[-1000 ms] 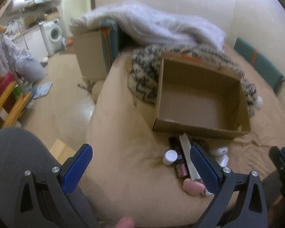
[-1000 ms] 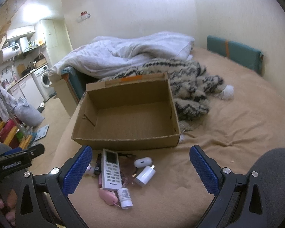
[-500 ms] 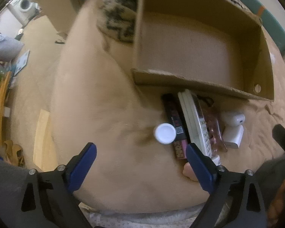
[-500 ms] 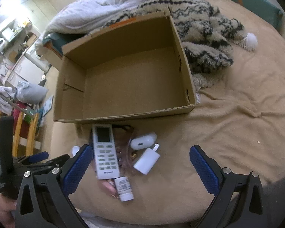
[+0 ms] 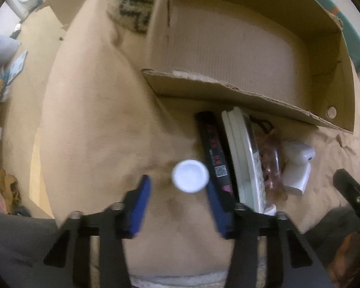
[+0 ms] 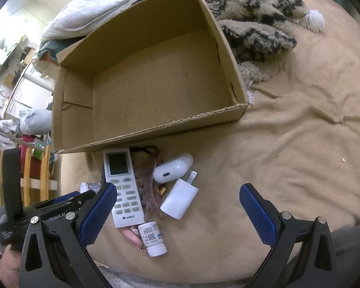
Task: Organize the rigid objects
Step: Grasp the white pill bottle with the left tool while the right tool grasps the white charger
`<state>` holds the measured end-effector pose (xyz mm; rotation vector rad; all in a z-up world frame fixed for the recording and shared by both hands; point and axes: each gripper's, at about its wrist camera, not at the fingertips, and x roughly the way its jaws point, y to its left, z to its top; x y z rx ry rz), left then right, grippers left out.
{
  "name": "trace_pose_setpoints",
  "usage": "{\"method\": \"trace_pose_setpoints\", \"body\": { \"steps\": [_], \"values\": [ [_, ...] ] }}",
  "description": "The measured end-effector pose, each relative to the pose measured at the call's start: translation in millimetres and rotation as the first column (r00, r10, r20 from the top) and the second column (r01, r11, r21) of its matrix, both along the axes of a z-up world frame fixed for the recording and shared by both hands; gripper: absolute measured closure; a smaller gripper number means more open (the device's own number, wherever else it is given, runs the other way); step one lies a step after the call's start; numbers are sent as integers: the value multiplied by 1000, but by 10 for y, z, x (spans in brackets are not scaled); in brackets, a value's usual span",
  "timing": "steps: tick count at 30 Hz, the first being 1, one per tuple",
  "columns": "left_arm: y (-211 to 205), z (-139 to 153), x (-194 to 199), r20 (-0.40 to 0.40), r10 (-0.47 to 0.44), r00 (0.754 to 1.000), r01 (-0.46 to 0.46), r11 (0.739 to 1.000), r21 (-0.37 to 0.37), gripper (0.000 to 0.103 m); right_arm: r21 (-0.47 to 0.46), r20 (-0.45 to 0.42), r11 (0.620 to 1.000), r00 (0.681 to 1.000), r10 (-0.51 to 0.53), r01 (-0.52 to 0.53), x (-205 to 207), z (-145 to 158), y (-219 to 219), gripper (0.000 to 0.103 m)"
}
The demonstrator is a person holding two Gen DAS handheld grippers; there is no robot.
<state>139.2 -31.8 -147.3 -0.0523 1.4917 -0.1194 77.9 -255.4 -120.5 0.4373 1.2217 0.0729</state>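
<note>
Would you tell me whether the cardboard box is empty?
Empty: the cardboard box shows only its bare floor in both views.

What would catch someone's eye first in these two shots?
The big open cardboard box on the tan bed, nothing inside it. Right in front of it lies a huddle of small things: a white remote, an earbud case and a charger. The left tongs straddle a white-capped bottle, open.
</note>
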Motion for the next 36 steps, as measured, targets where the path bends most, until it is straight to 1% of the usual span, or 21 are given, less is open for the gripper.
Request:
{"method": "trace_pose_setpoints", "body": {
  "steps": [1, 2, 7, 9, 11, 12, 13, 14, 15, 17, 19, 21, 23, 24, 25, 26, 29, 33, 36],
  "values": [
    [4, -23, 15, -8, -1, 1000, 1, 1000, -13, 78, 4, -6, 1000, 1000, -1, 1, 19, -15, -5, 0],
    [5, -40, 25, -16, 0, 1000, 0, 999, -35, 80, 7, -9, 1000, 1000, -3, 3, 24, -35, -10, 0],
    [-14, -26, 51, 0, -10, 1000, 10, 999, -39, 80, 36, -31, 999, 999, -7, 8, 66, -99, 10, 0],
    [-22, -18, 38, 1, -13, 1000, 13, 999, -38, 81, 62, -46, 998, 999, -13, 16, 54, -139, -25, 0],
    [-21, -18, 36, 1, -12, 1000, 13, 999, -37, 82, 109, -64, 993, 998, -24, 31, 56, -183, -74, 0],
    [-28, -19, 25, 4, -13, 1000, 13, 999, -35, 83, 140, -76, 989, 997, -28, 39, 71, -215, -86, 6],
    [-74, -33, 22, 10, -13, 1000, 14, 1000, -28, 89, 176, -93, 983, 995, -26, 43, 81, -261, -100, 22],
    [-61, -30, 19, 17, -13, 1000, 13, 1000, -18, 101, 200, -117, 979, 993, -27, 50, 93, -308, -108, 29],
    [-44, -18, 20, 26, -8, 1000, 8, 1000, -4, 101, 219, -143, 974, 989, -31, 62, 102, -367, -118, 36],
    [2, -10, 46, 28, 7, 1000, -7, 1000, -2, 101, 215, -163, 974, 986, -37, 72, 108, -440, -114, 39],
    [31, -40, 96, 16, 20, 1000, -20, 1000, -19, 101, 196, -180, 978, 983, -32, 67, 127, -505, -60, 44],
    [96, -58, 128, 4, 38, 999, -38, 999, -36, 101, 188, -203, 979, 978, -42, 81, 165, -584, -30, 45],
    [165, -70, 165, -6, 70, 998, -71, 996, -59, 101, 185, -222, 979, 974, -46, 89, 209, -664, 3, 56],
    [213, -80, 176, -11, 89, 996, -89, 994, -69, 101, 175, -230, 981, 972, -47, 89, 224, -687, 21, 65],
    [270, -85, 201, -16, 115, 993, -116, 990, -77, 100, 158, -229, 984, 972, -50, 87, 235, -695, 37, 71],
    [325, -92, 208, -19, 130, 991, -131, 988, -83, 99, 147, -221, 986, 974, -48, 82, 242, -689, 53, 73],
    [474, -107, 263, -34, 186, 982, -189, 975, -114, 96, 121, -193, 991, 981, -32, 57, 228, -595, 110, 75],
    [535, -118, 301, -66, 232, 971, -239, 958, -156, 90, 85, -178, 995, 983, -42, 58, 161, -550, 99, 75],
    [531, -129, 429, -61, 255, 965, -262, 950, -167, 82, 81, -168, 995, 985, -43, 57, 100, -469, 83, 75]
  ]
}}
